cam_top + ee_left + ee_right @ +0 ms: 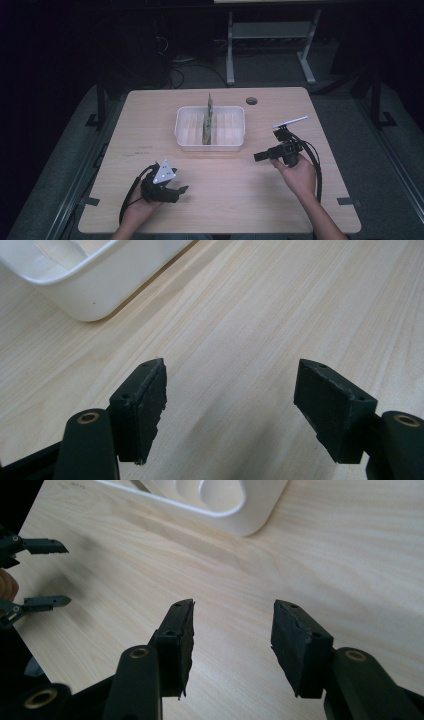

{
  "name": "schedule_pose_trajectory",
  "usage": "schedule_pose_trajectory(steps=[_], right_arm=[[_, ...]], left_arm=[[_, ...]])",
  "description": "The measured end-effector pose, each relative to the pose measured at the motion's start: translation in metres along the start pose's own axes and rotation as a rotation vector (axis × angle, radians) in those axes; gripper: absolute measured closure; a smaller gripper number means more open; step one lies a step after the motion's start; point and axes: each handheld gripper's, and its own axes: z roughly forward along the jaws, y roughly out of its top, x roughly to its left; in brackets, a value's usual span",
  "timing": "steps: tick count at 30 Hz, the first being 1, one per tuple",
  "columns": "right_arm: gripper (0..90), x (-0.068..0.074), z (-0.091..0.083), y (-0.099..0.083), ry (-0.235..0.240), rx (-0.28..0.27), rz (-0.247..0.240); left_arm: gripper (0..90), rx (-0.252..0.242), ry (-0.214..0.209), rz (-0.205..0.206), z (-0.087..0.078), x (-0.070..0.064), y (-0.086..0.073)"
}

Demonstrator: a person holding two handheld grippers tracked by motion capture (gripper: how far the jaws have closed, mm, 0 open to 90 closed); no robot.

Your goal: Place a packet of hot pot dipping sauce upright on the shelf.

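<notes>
Left gripper (pixel 230 405) jaws apart over bare table (pixel 260 315), nothing held. Right gripper (pixel 232 645) likewise spread, empty. White tray (pixel 210 129) mid-table, flat tan packet (pixel 207 122) standing upright inside. Both grippers well clear of tray. Looks like placement done or pick not started; can't tell which.

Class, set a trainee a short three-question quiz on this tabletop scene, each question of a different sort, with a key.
1. True or false: the left gripper is shut on something.
2. What stands upright in the white tray? A) a flat card-like piece B) a cup C) a spoon
3. Fill in: the right gripper has its jaws ____ and holds nothing.

Key: 1 false, its jaws stand apart above bare wooden table; 2 A; 3 open.
</notes>
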Motion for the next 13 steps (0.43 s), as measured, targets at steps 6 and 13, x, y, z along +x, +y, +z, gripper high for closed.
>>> schedule_pose_trajectory(steps=[6, 13], right_arm=[[50.6, -0.006, 0.002, -0.013, 0.002, 0.008, 0.015], [50.1, -0.016, 0.003, -0.032, 0.007, 0.016, 0.034]], left_arm=[[28.7, -0.004, 0.004, 0.0, 0.0, 0.0, 0.0], [28.7, -0.007, 0.004, -0.003, 0.0, 0.001, 0.0]])
